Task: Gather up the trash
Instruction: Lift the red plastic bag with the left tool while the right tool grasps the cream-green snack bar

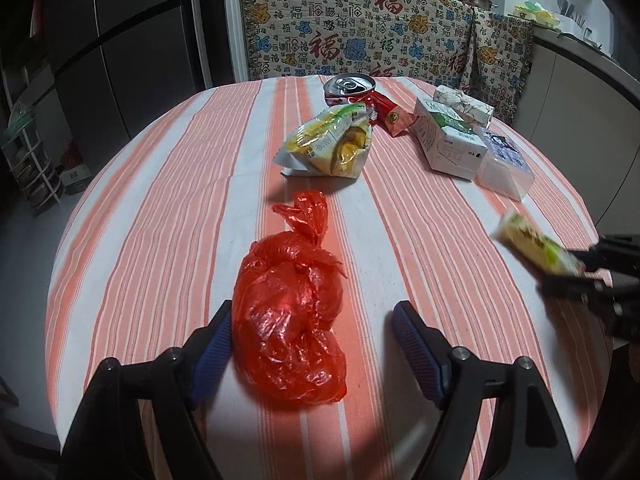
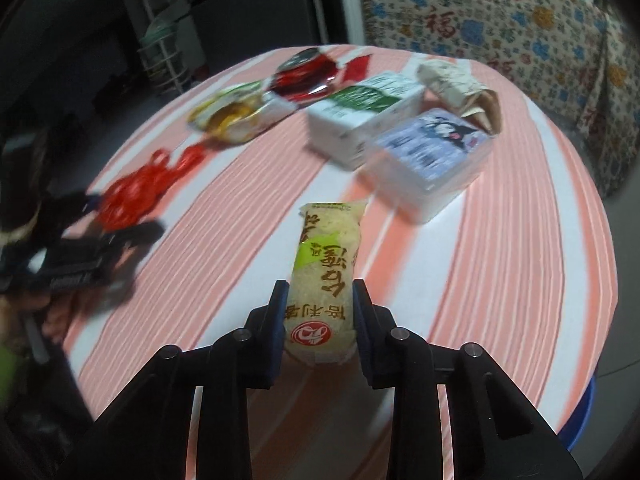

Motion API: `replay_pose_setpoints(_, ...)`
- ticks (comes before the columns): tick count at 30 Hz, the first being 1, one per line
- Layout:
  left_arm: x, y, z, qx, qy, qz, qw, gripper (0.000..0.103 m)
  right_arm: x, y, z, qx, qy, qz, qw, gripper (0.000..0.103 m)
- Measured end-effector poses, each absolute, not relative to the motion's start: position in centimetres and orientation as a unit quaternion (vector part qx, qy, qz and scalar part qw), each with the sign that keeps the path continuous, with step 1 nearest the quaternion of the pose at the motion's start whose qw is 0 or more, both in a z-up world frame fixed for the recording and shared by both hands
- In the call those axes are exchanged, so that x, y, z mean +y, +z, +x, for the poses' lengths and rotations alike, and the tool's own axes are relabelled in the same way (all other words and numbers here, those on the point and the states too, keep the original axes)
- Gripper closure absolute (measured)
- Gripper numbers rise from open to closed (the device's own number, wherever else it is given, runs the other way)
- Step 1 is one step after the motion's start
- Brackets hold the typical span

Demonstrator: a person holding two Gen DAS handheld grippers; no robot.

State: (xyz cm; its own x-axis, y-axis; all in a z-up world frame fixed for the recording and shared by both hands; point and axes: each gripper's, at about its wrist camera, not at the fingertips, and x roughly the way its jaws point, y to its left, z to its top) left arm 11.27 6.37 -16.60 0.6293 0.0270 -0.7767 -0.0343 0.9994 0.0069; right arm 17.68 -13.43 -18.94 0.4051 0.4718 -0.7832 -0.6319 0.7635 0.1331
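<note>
A knotted red plastic bag (image 1: 292, 320) lies on the striped tablecloth (image 1: 160, 200), between the blue pads of my open left gripper (image 1: 312, 316); the left pad is right against the bag. My right gripper (image 2: 320, 296) is shut on a yellow-green snack packet (image 2: 326, 280) and holds it above the table; it shows blurred in the left wrist view (image 1: 536, 246). Farther back lie an opened yellow snack bag (image 1: 332, 140), a crushed red can (image 1: 350, 90) and a red wrapper (image 1: 394, 114).
A white-green carton (image 1: 448, 140), a clear plastic box with a cartoon label (image 1: 506, 164) and a floral tissue pack (image 1: 464, 106) stand at the right. A patterned cloth (image 1: 360, 28) covers furniture behind the table. A fridge (image 1: 120, 40) stands at the left.
</note>
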Motion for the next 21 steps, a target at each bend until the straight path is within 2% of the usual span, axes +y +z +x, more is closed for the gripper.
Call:
replay_pose_setpoints(4, 6.4, -16.5, 11.0, 0.431, 0.012, -0.006, 0.902, 0.023, -13.4, -18.9, 16.7, 0.435, 0.352, -0.094, 0.823, 0.059)
replay_pose_setpoints(8, 7.6, -16.1, 10.6, 0.43, -0.018, -0.034, 0.902, 0.023, -13.8, -18.6, 17.2, 0.435, 0.353, -0.089, 0.823, 0.037)
replay_pose_setpoints(18, 7.8, -15.2, 11.5, 0.457, -0.038, -0.023, 0.889, 0.024, -12.1, -17.9, 18.5, 0.438, 0.351, -0.078, 0.824, 0.035)
replay_pose_setpoints(19, 7.7, -15.3, 11.7, 0.461, -0.034, -0.018, 0.887, 0.025, -12.1, -18.0, 18.7, 0.444, 0.346, -0.077, 0.823, 0.041)
replay_pose_setpoints(20, 7.7, -15.4, 11.7, 0.462, -0.031, -0.014, 0.886, 0.039, -12.1, -18.1, 18.9, 0.449, 0.341, -0.076, 0.822, 0.067)
replay_pose_setpoints(21, 7.6, -15.5, 11.8, 0.466, -0.028, -0.01, 0.884, 0.061, -12.2, -18.2, 19.0, 0.454, 0.334, -0.076, 0.823, 0.081)
